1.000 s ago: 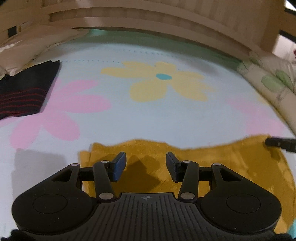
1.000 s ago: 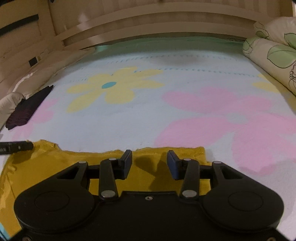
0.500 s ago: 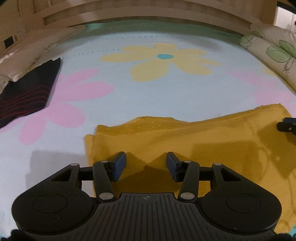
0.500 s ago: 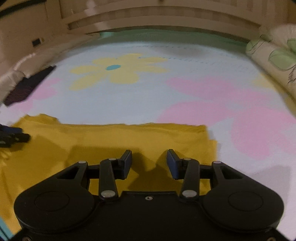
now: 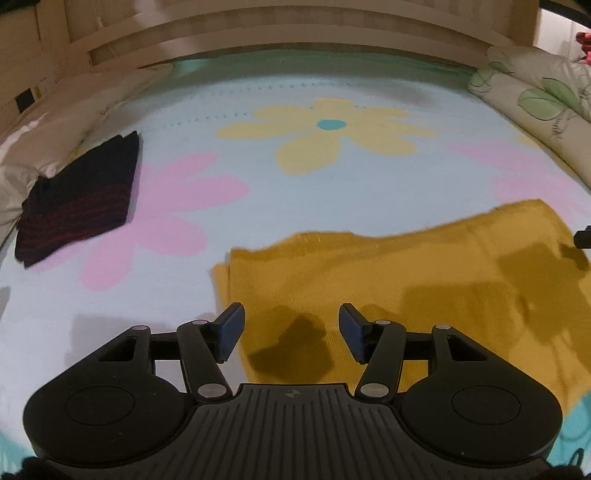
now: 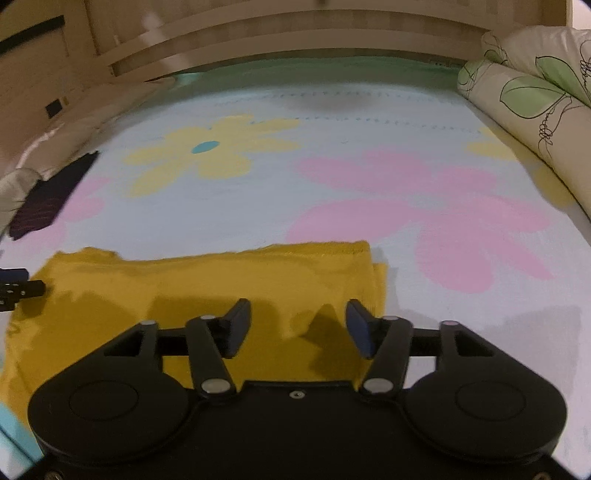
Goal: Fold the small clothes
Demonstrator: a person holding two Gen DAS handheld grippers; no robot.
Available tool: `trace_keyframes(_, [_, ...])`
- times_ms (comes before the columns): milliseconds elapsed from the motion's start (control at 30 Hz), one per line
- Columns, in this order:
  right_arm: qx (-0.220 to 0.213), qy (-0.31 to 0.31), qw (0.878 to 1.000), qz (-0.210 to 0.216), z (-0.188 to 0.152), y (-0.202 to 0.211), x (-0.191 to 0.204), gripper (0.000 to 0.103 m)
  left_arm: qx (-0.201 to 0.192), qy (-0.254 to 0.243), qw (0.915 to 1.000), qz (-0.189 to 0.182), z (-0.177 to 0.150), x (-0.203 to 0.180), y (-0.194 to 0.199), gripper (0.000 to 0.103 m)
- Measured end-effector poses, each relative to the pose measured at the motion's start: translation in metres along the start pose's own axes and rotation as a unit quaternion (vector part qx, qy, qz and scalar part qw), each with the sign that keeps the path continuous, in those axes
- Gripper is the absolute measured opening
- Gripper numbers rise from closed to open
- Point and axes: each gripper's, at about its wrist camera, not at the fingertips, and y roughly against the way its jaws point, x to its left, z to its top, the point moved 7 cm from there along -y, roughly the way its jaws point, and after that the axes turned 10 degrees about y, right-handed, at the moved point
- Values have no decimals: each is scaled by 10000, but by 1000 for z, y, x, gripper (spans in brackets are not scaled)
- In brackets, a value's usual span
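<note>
place: home bedroom | surface: bed with a pale blue flowered sheet (image 5: 229, 110) | head end: curved wooden headboard (image 5: 295, 33) | right edge: rolled leaf-print quilt (image 6: 524, 110) | left edge: beige pillow (image 5: 44, 147) | on sheet: folded dark garment (image 5: 79, 199), mustard garment (image 6: 207, 288)

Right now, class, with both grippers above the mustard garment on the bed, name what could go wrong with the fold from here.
1. Both the left gripper and right gripper are open, their jaws having just been opening, with nothing pinched; the mustard garment may relax out of its fold.
2. Its edges look unevenly stacked, so the next fold may come out crooked.
3. The dark striped garment lies nearby; a wide sweep could disturb it.
</note>
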Motion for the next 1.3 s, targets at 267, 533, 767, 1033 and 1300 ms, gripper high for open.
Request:
trace_keyframes(267, [516,-172,9982,243,-42,37,5,71,519,260,9981,-213,-53,2,26,55])
trace_keyframes(533, [862,-823,9924,308,-85,53,-9,71,880,622,9940,-193,-83,15,37,55])
trace_keyframes(767, [1003,-1235,9855,597,-102,40,-14,71,957,795,9920,-228,-92,20,27,57])
trace_keyframes(1033, [949,-1362,9829,800,-104,32,-13,60,892,560,9941,-274,-92,10,25,43])
trace_keyframes(1300, [1161,-1192,9830,773,-105,35,-18,12,933,644,9928,-396,-89,16,37,7])
